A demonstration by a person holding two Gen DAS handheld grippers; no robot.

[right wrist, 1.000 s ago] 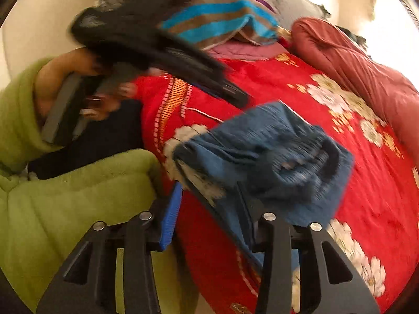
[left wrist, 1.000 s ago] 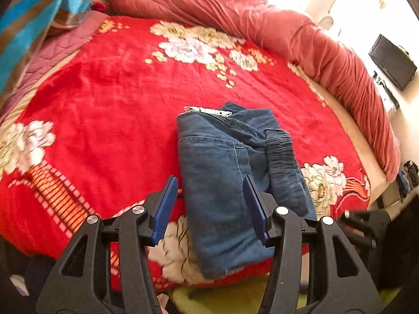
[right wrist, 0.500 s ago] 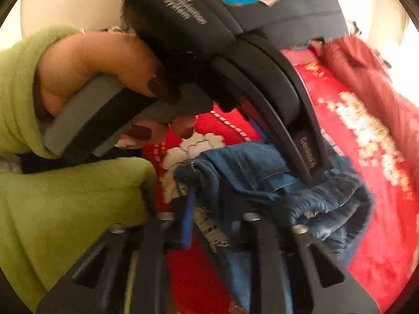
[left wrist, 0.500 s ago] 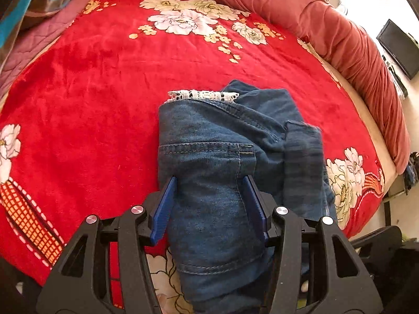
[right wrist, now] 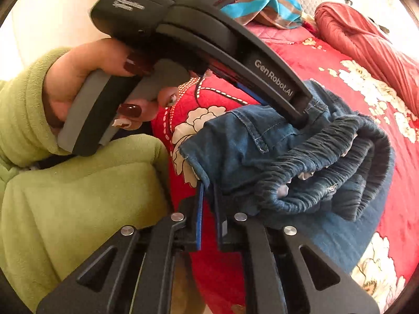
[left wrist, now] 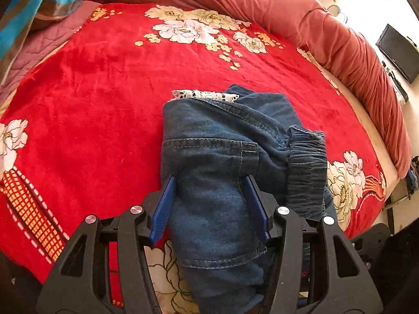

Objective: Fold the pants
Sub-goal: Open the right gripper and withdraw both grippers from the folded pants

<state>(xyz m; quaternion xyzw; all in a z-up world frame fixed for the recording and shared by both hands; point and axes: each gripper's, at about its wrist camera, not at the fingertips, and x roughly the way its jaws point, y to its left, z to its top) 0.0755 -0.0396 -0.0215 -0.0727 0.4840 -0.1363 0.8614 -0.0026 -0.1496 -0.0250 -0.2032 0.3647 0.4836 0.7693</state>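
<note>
Pants [left wrist: 222,162] are laid folded on the red bed [left wrist: 91,110]; left claw [left wrist: 210,204] is held apart over them, right claw [right wrist: 208,209] clamped on their edge.

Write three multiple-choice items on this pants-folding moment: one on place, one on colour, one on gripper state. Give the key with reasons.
1. The folded pants lie on:
A. a red floral blanket
B. a wooden floor
C. a chair

2. The pants are:
A. black
B. blue denim
C. white

3. The left gripper is:
A. shut on a pillow
B. out of view
C. open, straddling the pants

Key:
1 A, red cloth surrounds the pants.
2 B, stitched blue denim shows.
3 C, its pads stand apart on either side of the fold, while the right gripper is nearly shut at the near edge.
</note>
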